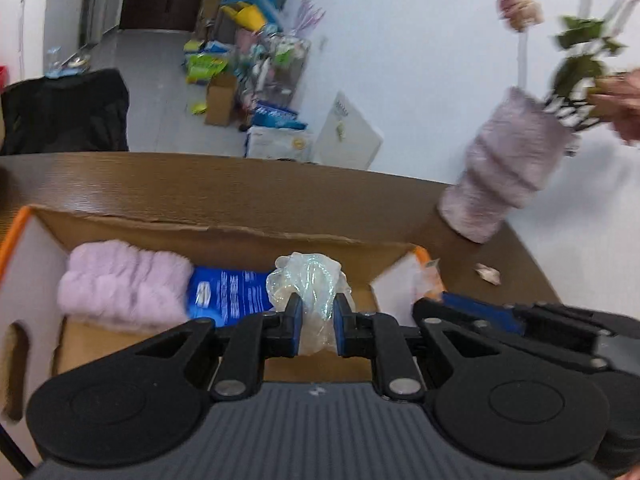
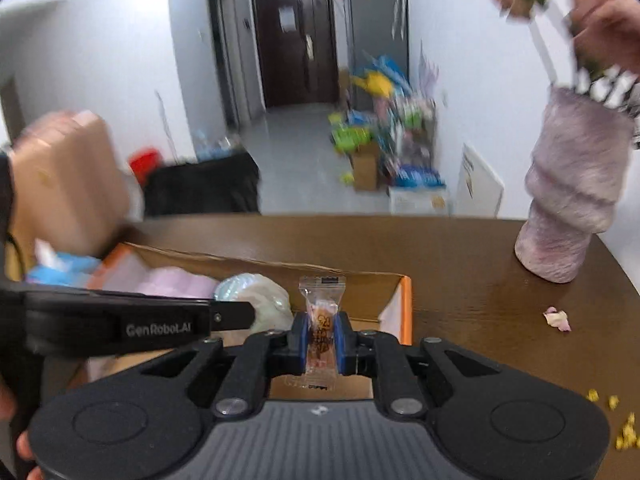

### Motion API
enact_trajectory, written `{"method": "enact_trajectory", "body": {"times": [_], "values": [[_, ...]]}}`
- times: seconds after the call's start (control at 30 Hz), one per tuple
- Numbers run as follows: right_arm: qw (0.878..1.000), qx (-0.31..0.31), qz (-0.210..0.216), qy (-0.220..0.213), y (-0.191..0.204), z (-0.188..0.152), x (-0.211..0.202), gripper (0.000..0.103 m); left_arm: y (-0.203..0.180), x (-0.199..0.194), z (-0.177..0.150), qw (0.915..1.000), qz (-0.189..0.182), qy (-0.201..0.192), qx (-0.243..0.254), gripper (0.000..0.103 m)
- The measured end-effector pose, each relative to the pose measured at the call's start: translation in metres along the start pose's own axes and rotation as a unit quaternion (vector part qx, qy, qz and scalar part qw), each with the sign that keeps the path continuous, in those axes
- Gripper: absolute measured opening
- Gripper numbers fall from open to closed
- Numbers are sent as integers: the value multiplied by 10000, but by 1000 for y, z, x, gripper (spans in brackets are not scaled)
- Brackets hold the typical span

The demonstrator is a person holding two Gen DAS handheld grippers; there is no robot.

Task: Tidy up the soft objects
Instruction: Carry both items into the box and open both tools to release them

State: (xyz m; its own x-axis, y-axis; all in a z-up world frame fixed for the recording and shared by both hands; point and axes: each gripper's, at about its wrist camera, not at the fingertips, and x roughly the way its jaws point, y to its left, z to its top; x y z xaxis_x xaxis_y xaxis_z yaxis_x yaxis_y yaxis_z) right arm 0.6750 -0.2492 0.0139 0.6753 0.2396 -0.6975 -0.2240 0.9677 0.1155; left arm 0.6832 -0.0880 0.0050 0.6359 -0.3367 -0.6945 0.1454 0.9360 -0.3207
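An open cardboard box (image 1: 224, 236) with orange edges sits on the brown table. Inside lie a fluffy lilac cloth (image 1: 120, 284) and a blue packet (image 1: 228, 296). My left gripper (image 1: 317, 320) is shut on a crumpled clear plastic bag (image 1: 308, 280) and holds it over the box. My right gripper (image 2: 321, 334) is shut on a small clear snack sachet (image 2: 322, 312) with an orange-brown filling, held upright over the box's right end (image 2: 404, 304). The left gripper's finger (image 2: 224, 316) and the bag (image 2: 260, 296) show in the right wrist view.
A lilac ribbed vase (image 1: 504, 172) with flowers stands at the table's far right, also seen in the right wrist view (image 2: 572, 196). A petal (image 2: 558, 318) and yellow crumbs (image 2: 624, 428) lie on the table. Clutter and boxes (image 1: 256, 68) line the far floor.
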Motion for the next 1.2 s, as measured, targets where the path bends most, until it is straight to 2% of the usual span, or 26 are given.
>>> {"method": "enact_trajectory", "body": {"times": [0.07, 0.17, 0.2, 0.23, 0.43, 0.6, 0.7, 0.77, 0.8, 0.87, 1.0, 1.07, 1.2], "values": [[9997, -114, -181, 143, -1, 7, 25, 13, 2, 13, 4, 9999, 68, 2, -76, 18], [9985, -185, -477, 191, -6, 9, 41, 16, 10, 22, 10, 9994, -176, 57, -292, 25], [9986, -127, -443, 245, -9, 9, 44, 25, 11, 22, 11, 9991, -274, 71, -302, 38], [9990, -55, -362, 250, -12, 9, 45, 33, 10, 19, 10, 9990, -338, 29, -277, 44], [9988, -161, -458, -25, -13, 7, 21, 34, 2, -7, 9, 9992, -366, -180, 48, 49], [9980, -265, -496, -273, -13, 15, -29, 35, -3, -62, 9, 9976, -86, -512, 454, 49], [9973, -286, -476, -488, -11, 11, -75, 38, -1, -106, 3, 9942, 26, -859, 641, 58], [9963, -313, -495, -624, -9, 7, -103, 42, 1, -139, -4, 9913, 191, -1066, 753, 60], [9957, -328, -510, -694, -10, 5, -117, 48, 2, -152, -8, 9899, 273, -1144, 789, 62], [9940, -375, -531, -877, -7, -5, -151, 56, 6, -185, -18, 9867, 466, -1292, 874, 65], [9912, -371, -479, -1178, -2, -24, -201, 61, 7, -242, -39, 9757, 746, -1752, 1088, 75], [9894, -301, -384, -1369, 2, -36, -224, 65, 7, -266, -50, 9704, 870, -1964, 1101, 75], [9843, -168, -214, -1742, 13, -68, -263, 70, 12, -310, -91, 9637, 794, -2281, 1140, 78]]}}
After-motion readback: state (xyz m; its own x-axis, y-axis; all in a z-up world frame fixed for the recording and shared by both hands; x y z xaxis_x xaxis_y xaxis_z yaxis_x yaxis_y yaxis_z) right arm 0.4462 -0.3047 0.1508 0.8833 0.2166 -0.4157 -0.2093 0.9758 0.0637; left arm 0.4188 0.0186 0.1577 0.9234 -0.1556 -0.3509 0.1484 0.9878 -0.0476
